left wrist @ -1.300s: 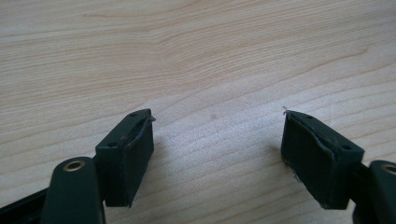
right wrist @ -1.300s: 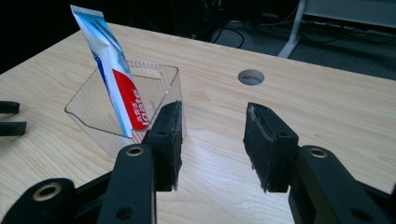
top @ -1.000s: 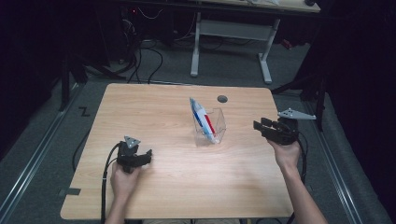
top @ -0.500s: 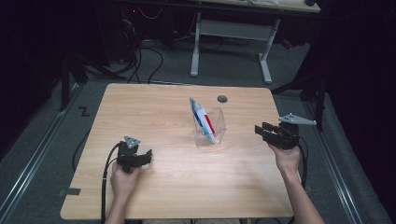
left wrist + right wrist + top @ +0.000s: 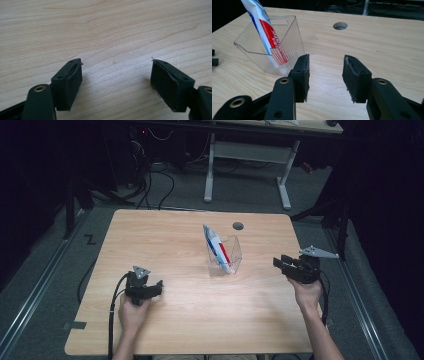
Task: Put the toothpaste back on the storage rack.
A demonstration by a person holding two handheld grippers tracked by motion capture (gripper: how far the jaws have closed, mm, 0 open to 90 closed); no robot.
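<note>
Drawn back a little toward the worktop (image 5: 190, 320) edge: right claw (image 5: 325, 75), open and empty. Left claw (image 5: 116, 82) unmoved, open. Toothpaste (image 5: 265, 30) already standing in clear holder (image 5: 292, 42); placing apparently finished.

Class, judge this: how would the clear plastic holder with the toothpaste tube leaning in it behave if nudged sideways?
The clear holder looks thin and light, so it would probably slide. The toothpaste tube leans above its rim, so it might tip.

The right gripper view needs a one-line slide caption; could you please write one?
Open right gripper faces a clear holder with a toothpaste tube leaning inside, on a wooden table.
</note>
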